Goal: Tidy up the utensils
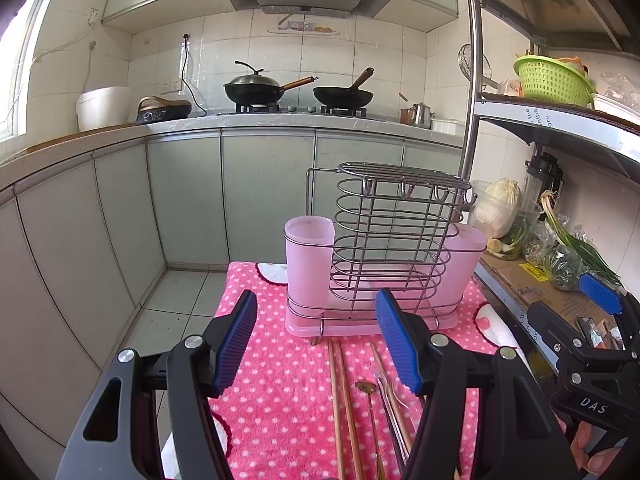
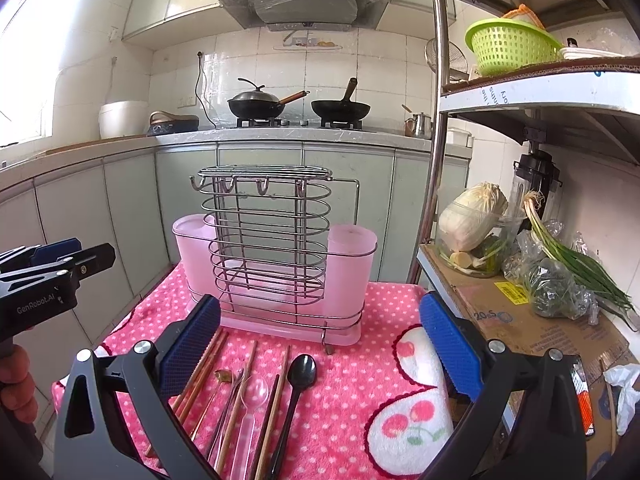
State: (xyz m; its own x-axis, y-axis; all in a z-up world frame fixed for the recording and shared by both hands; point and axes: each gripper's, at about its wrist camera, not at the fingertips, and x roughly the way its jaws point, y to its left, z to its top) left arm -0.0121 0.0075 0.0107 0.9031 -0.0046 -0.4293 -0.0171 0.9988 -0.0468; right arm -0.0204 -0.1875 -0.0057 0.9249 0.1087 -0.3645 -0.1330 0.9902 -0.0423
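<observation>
A wire utensil rack (image 1: 392, 232) (image 2: 264, 240) with pink plastic cups (image 1: 309, 264) (image 2: 349, 272) stands on a pink dotted towel (image 1: 288, 392) (image 2: 352, 392). In front of it lie wooden chopsticks (image 1: 340, 400) (image 2: 200, 372), a black spoon (image 2: 298, 384), a clear plastic spoon (image 2: 252, 400), a small brass spoon (image 1: 366, 388) (image 2: 222, 378) and a metal fork (image 2: 232, 400). My left gripper (image 1: 316, 344) is open and empty above the towel's left part. My right gripper (image 2: 320, 348) is open and empty above the utensils. Each gripper shows at the edge of the other's view.
A metal shelf (image 2: 520, 320) at the right holds a cabbage (image 2: 472, 216), green onions (image 2: 580, 264) and a green basket (image 2: 508, 46). Behind are grey cabinets (image 1: 184, 200), a counter with two woks (image 1: 256, 88) (image 1: 344, 94) and a kettle (image 1: 422, 114).
</observation>
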